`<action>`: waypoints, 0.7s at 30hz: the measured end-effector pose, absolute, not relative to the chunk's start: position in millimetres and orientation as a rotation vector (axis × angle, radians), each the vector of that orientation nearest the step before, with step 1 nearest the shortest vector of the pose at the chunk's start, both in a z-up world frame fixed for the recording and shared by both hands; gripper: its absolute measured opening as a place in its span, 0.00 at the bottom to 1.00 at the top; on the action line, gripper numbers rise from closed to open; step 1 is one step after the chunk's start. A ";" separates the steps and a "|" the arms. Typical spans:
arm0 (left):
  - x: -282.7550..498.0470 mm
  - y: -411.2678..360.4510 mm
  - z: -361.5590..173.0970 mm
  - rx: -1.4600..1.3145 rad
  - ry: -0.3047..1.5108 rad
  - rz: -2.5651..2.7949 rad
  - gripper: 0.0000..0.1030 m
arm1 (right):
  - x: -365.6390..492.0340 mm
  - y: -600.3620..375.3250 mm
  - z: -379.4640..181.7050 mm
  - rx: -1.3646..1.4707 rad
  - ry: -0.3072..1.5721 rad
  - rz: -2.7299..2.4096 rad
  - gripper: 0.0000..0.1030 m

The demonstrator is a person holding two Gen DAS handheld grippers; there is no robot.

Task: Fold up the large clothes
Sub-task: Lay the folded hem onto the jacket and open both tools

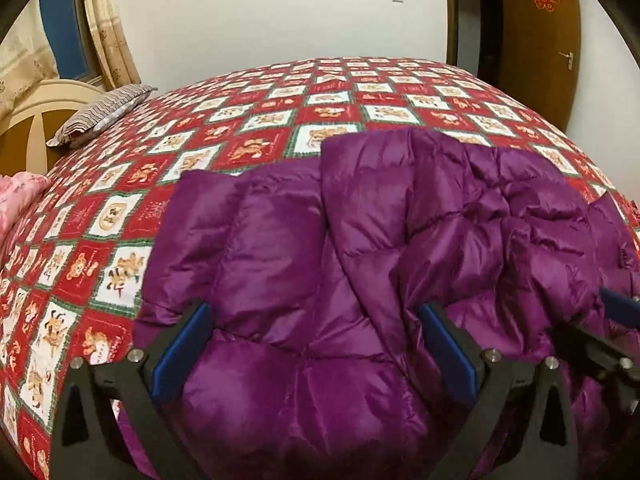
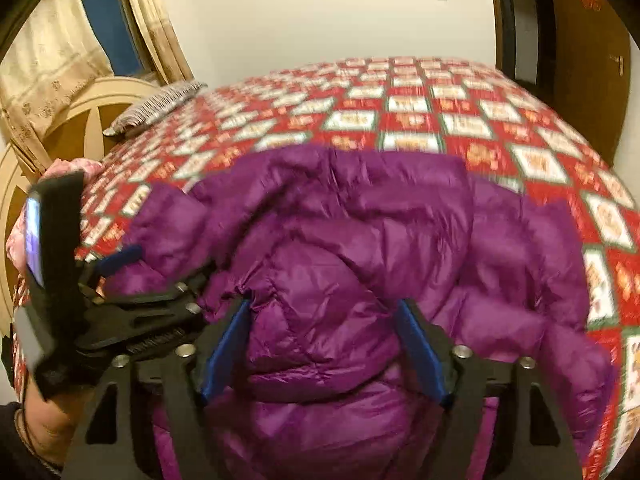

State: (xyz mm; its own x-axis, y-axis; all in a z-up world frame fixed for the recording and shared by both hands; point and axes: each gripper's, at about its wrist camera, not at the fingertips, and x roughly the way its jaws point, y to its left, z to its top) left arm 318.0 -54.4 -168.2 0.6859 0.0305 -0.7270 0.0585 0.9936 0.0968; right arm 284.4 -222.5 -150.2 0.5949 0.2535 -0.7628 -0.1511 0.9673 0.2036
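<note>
Red and white squares cover the bed (image 1: 240, 128); on its near side lies a big purple puffy coat (image 1: 360, 240), shiny, wrinkled and folded over itself; the left gripper (image 1: 316, 320) is wide open above it, holding nothing; the right gripper (image 2: 324, 320) is partly open, empty too.

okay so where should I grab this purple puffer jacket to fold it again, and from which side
Probably take the purple puffer jacket at its near hem, one corner per claw, coming in from the near edge of the bed. It lies flat, the puffy edge faces both open claws, left claw and right claw.
</note>
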 end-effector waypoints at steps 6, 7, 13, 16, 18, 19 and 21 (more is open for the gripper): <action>316.4 -64.4 -176.3 0.131 0.819 -0.035 1.00 | 282.0 -228.0 -167.9 0.091 0.902 0.214 0.66; 316.2 -64.1 -177.1 0.127 0.820 -0.039 1.00 | 281.1 -227.4 -169.2 0.082 0.898 0.212 0.66; 316.6 -62.9 -179.3 0.108 0.826 -0.051 1.00 | 278.1 -226.1 -175.3 0.056 0.872 0.200 0.66; 318.1 -63.1 -180.6 0.101 0.829 -0.054 1.00 | 277.6 -224.3 -176.7 0.051 0.866 0.195 0.67; 318.6 -61.9 -181.2 0.098 0.830 -0.058 1.00 | 277.7 -223.2 -177.5 0.047 0.864 0.191 0.67; 318.9 -61.5 -181.6 0.095 0.831 -0.059 1.00 | 277.7 -222.8 -178.0 0.046 0.863 0.190 0.67; 320.2 -61.4 -182.4 0.091 0.834 -0.061 1.00 | 278.7 -222.4 -178.6 0.044 0.863 0.187 0.67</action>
